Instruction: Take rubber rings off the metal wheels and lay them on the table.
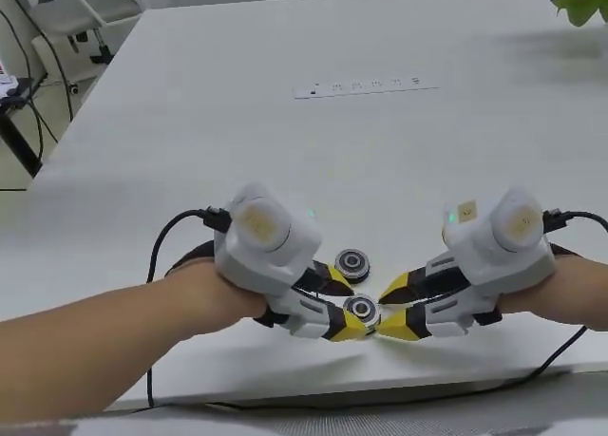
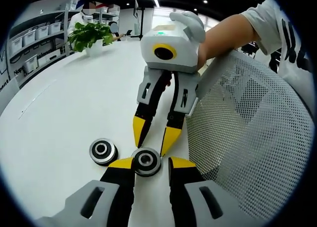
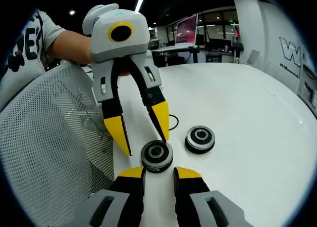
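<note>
Metal wheels (image 1: 352, 261) on white table (image 1: 285, 151)

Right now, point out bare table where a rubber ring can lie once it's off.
Free: the wide table between the power strip and the far wheel. Crowded: the front edge, where left gripper and right gripper flank the near wheel.

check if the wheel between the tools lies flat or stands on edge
Flat: the small black-rimmed metal wheel rests on the white table, hub facing up.
</note>
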Demonstrator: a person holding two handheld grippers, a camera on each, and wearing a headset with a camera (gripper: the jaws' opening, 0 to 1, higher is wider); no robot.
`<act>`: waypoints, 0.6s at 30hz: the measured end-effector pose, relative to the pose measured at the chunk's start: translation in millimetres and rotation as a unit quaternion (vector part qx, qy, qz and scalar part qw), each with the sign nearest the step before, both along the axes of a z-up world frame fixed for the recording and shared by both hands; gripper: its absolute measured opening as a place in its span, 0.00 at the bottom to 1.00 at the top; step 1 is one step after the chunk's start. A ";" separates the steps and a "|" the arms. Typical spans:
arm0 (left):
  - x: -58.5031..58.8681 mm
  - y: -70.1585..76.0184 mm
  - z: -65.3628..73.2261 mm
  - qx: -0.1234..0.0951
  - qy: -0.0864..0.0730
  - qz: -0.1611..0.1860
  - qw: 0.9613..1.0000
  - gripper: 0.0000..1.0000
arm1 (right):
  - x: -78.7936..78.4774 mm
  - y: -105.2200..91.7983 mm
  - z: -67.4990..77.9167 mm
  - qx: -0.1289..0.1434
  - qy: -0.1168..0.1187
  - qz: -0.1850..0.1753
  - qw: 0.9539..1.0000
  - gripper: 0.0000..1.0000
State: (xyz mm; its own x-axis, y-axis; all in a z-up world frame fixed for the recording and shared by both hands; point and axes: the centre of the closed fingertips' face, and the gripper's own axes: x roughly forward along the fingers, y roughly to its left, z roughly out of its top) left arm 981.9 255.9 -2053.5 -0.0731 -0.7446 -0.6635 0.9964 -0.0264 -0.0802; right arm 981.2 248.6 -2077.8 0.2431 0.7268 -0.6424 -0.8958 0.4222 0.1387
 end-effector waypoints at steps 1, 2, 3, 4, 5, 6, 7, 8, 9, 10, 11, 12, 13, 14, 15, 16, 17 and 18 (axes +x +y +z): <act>-0.2 -0.6 0.1 -0.001 0.000 0.000 1.000 0.21 | -0.1 0.0 -0.1 0.000 0.000 0.000 1.000 0.20; -0.5 -1.4 -0.6 -0.001 0.000 0.000 1.000 0.20 | -0.4 0.1 -0.2 -0.001 -0.001 0.001 1.000 0.20; -0.7 -1.6 -1.4 0.001 0.000 0.000 1.000 0.18 | -0.4 0.0 -0.3 -0.002 -0.001 0.001 1.000 0.20; -1.2 -1.4 -3.8 0.004 -0.004 -0.002 1.000 0.18 | -0.2 0.0 -0.3 -0.002 -0.001 0.001 1.000 0.20; -1.5 -1.1 -5.6 0.007 -0.006 -0.003 1.000 0.18 | 0.0 0.0 -0.1 -0.001 -0.002 0.000 1.000 0.19; -1.6 -0.6 -7.3 0.010 -0.008 -0.003 1.000 0.18 | 0.3 -0.2 0.2 0.000 -0.002 -0.001 1.000 0.19; -1.7 -0.3 -6.8 0.008 -0.011 -0.004 1.000 0.18 | 0.5 -0.2 0.3 0.001 -0.002 -0.001 1.000 0.19; -0.6 -0.8 -5.8 0.006 -0.010 0.000 1.000 0.17 | 0.7 -0.2 0.2 0.002 -0.002 -0.002 1.000 0.19; -0.7 -1.1 -5.5 0.005 -0.007 0.003 1.000 0.17 | 0.7 -0.3 0.0 0.002 -0.001 -0.002 1.000 0.19; -0.6 -1.3 -5.3 0.003 -0.006 0.005 1.000 0.16 | 0.9 -0.4 -0.4 0.001 -0.001 -0.002 1.000 0.19; 0.4 -1.3 -5.2 0.002 -0.008 0.006 1.000 0.16 | 0.6 -0.5 -1.2 0.000 -0.001 -0.001 1.000 0.18; 1.0 -1.4 -5.1 0.001 -0.010 0.007 1.000 0.14 | 0.3 -0.3 -1.5 -0.001 -0.001 0.000 1.000 0.18; 2.4 -1.4 -5.3 0.001 -0.013 0.009 1.000 0.13 | -0.4 0.3 -1.9 -0.002 -0.002 0.002 1.000 0.17; 3.0 -1.5 -5.2 0.001 -0.015 0.010 1.000 0.12 | -0.9 0.9 -1.9 -0.002 -0.002 0.003 1.000 0.17; 4.1 -1.6 -5.9 0.001 -0.019 0.009 1.000 0.11 | -0.9 1.4 -2.2 -0.002 -0.002 0.004 1.000 0.16; 4.2 -1.7 -5.9 0.002 -0.022 0.008 1.000 0.11 | -0.5 1.6 -2.6 -0.001 -0.002 0.004 1.000 0.16; 4.3 -1.9 -6.0 0.002 -0.027 0.006 1.000 0.10 | -0.3 1.9 -2.7 0.000 -0.002 0.003 1.000 0.15; 4.7 -1.8 -6.3 0.003 -0.033 0.004 0.999 0.10 | 0.0 1.9 -2.7 0.000 -0.002 0.003 1.000 0.15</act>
